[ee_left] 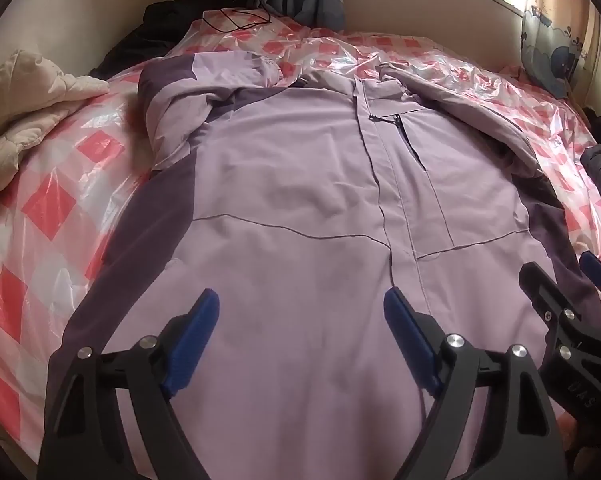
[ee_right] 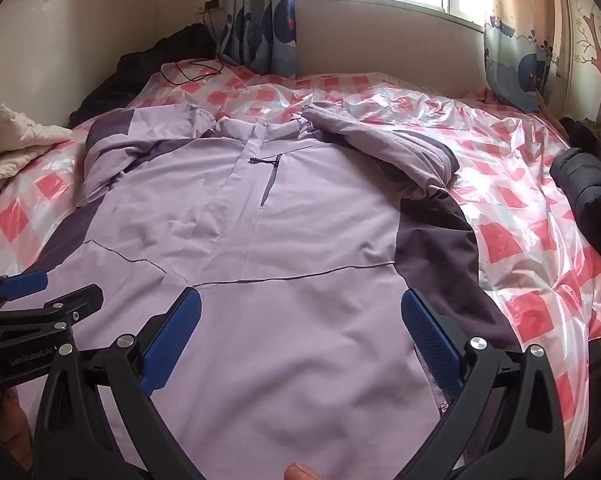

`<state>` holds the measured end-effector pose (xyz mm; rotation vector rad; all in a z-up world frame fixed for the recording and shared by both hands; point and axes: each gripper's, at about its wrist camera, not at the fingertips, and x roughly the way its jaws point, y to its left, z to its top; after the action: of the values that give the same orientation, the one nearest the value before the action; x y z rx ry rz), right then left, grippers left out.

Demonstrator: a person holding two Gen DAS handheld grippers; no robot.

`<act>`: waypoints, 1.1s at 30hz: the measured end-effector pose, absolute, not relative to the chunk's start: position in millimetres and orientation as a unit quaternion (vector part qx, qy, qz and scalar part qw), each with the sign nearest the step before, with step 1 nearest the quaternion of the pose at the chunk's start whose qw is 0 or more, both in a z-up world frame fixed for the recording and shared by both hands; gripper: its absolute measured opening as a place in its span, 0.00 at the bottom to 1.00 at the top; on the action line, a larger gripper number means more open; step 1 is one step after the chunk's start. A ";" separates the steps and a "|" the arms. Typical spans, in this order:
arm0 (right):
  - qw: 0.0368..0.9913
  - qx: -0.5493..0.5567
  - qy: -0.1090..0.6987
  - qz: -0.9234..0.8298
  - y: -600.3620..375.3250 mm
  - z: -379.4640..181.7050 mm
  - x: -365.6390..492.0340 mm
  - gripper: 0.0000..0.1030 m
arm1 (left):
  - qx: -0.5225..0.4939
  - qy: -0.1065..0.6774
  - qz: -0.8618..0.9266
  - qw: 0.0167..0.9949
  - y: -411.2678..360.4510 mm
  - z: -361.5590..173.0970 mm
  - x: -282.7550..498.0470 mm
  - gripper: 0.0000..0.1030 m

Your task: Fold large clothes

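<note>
Jacket: a large lilac jacket (ee_left: 292, 184) with dark purple side panels lies front-up, spread flat across the bed, collar toward the window, hem toward the grippers.
Sleeves: both are bunched and folded in near the shoulders; the one on the right (ee_right: 384, 148) forms a thick roll beside the chest.
Zip and pocket: the front placket runs down the middle; a small zipped chest pocket (ee_right: 270, 176) sits just beside it.
Left gripper: the left gripper (ee_left: 302, 324) has its jaws wide apart, above the lower front of the jacket, nothing between the blue pads.
Right gripper: the right gripper (ee_right: 300, 320) has its jaws spread fully, over the lower right front near the dark panel, gripping nothing.
Bed cover: a glossy red-and-white checked plastic sheet (ee_right: 520, 200) lies under the jacket.
Surroundings: cream quilt (ee_left: 28, 92) at left; dark garment (ee_right: 588, 188) at the right edge.
</note>
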<state>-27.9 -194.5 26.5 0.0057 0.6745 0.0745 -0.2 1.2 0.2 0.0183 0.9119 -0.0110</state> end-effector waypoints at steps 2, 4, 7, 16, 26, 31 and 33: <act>0.943 0.003 0.331 0.037 -194.6 26.5 -27.8 0.94 | 0.004 0.434 -0.001 0.901 3.5 2.8 -1.1 0.89; 0.942 0.002 0.332 0.038 -193.4 26.0 -27.5 0.94 | -0.001 0.424 0.006 0.905 6.1 6.5 -3.2 0.92; 0.942 0.002 0.332 0.038 -192.8 25.6 -27.3 0.94 | 0.003 0.419 0.005 0.908 4.4 9.0 -5.2 0.93; 0.942 0.002 0.334 0.040 -191.7 23.6 -27.5 0.94 | 0.010 0.428 0.008 0.904 5.5 7.3 -0.2 0.93; 0.940 0.005 0.338 0.042 -191.5 20.1 -27.2 0.94 | 0.022 0.431 0.004 0.902 2.2 5.8 0.3 0.93; 0.939 0.002 0.341 0.049 -191.0 19.8 -25.9 0.94 | 0.025 0.435 0.005 0.900 2.2 5.1 1.0 0.93; 0.937 0.001 0.345 0.055 -190.2 19.4 -24.9 0.94 | 0.023 0.433 0.005 0.901 2.6 5.0 1.5 0.93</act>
<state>-24.9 -190.2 19.4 0.0028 0.7040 0.1125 1.5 2.6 5.0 0.0485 0.8967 0.0100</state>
